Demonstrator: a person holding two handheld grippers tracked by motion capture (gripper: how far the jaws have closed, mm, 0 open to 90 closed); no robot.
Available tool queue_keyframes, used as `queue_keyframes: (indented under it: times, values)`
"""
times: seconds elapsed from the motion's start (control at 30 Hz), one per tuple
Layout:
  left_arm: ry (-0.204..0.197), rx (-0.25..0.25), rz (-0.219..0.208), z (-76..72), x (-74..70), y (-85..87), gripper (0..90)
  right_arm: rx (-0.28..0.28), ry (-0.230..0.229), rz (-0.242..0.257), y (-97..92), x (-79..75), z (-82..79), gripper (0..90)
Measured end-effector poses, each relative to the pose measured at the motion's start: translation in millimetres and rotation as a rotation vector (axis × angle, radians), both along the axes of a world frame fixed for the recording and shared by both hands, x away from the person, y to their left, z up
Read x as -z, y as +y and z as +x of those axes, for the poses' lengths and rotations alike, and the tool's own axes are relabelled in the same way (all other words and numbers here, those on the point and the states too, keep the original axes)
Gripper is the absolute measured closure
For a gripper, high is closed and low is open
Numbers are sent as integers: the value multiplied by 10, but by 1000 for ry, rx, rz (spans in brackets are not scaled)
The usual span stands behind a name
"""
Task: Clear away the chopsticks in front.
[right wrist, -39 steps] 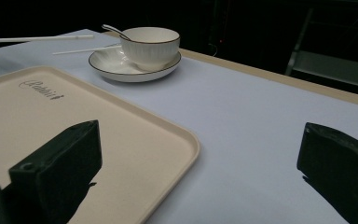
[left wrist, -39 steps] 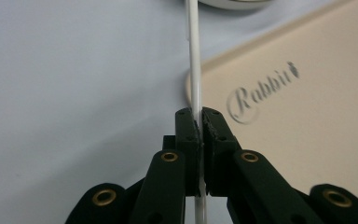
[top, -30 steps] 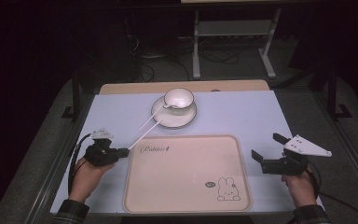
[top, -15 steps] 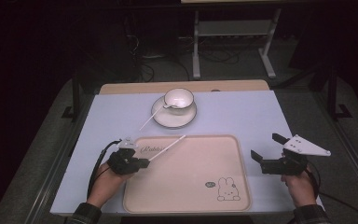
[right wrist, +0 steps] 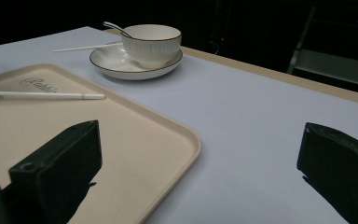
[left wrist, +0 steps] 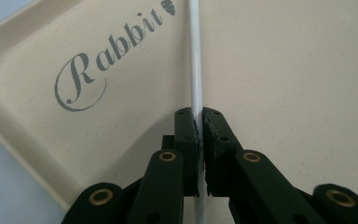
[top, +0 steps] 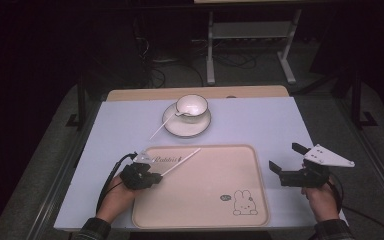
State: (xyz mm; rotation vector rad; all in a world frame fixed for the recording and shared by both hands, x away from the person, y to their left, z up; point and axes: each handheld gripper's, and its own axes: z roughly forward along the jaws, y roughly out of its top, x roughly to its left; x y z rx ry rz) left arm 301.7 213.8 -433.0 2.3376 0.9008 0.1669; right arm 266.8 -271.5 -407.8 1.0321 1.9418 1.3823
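1. The white chopstick [top: 181, 163] is pinched near one end, its length slanting over the upper left part of the tray [top: 260, 165] — probably so it can be laid flat inside the rim.
2. The left gripper [left wrist: 199, 122] has its jaws clamped on that stick, just above the "Rabbit" lettering.
3. The right gripper [top: 286, 163] waits off the tray's right edge, jaws wide apart and holding nothing.
4. Farther back, a second chopstick [top: 161, 127] leans on the saucer [top: 177, 129] beside the cup [top: 191, 105] — likely next.
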Motion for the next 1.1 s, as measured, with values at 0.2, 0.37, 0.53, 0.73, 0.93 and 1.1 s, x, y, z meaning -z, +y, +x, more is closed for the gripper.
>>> queue_keyframes:
  times: [0.2,0.37,0.53,0.73,0.93,1.1]
  values:
    - [3,1,-8,3,4,8,825,0,0,0,0,0,1,0]
    - [19,0,-29,8,6,20,792,0,0,-3,1,1,2,0]
    - [18,11,-28,12,-4,10,651,0,0,-3,-3,4,2,0]
    - [-9,12,-96,33,-126,25,491,4,6,-10,-1,19,5,0]
    - [-34,-3,-109,98,-234,30,427,6,13,-18,5,29,5,0]
    - [-65,-38,-96,332,-339,51,428,-1,11,-12,13,24,2,0]
